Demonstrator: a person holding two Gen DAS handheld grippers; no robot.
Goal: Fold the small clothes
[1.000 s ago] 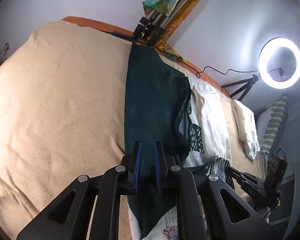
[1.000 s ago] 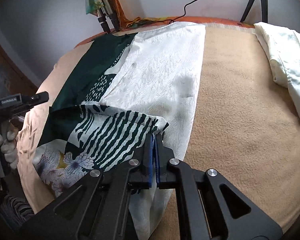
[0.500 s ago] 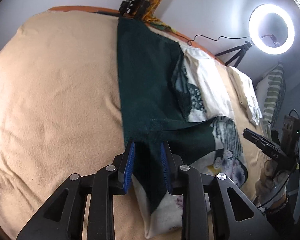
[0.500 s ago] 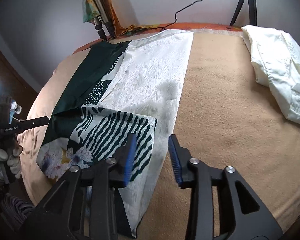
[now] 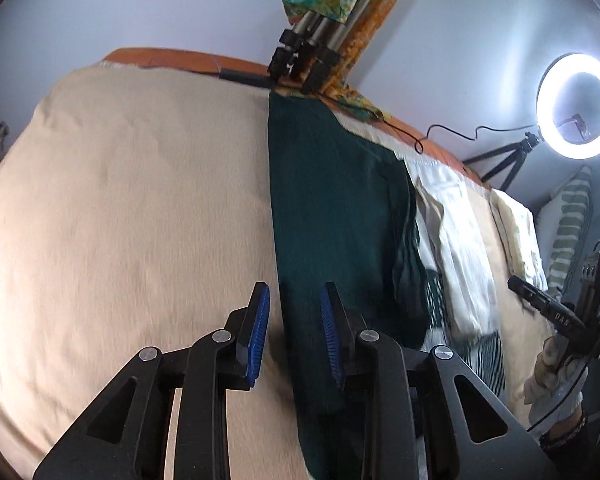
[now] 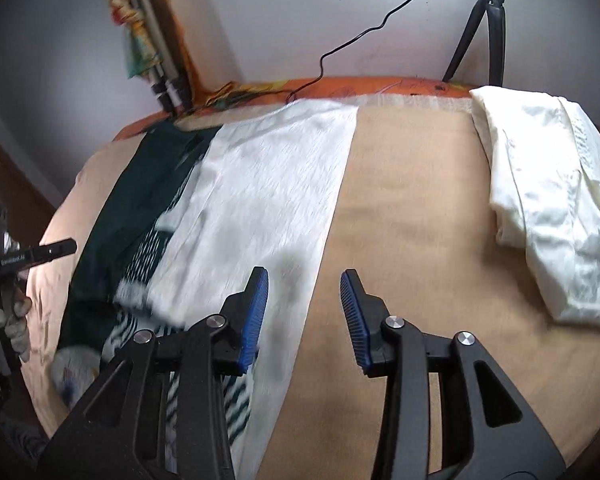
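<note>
Both hand-held grippers, left [image 5: 292,326] and right [image 6: 304,312], had released the limp, light garment [image 6: 260,200], jaws apart over its long edges beside the ring light [image 5: 576,106], the best holds.

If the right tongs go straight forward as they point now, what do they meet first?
Probably the beige blanket, just beside the right edge of the white and green garment. The right tongs are open; the height above the bed is unclear.

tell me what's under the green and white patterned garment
The green and white patterned garment lies spread flat on the beige blanket, which shows on both sides. Whatever lies beneath its middle is covered.
</note>
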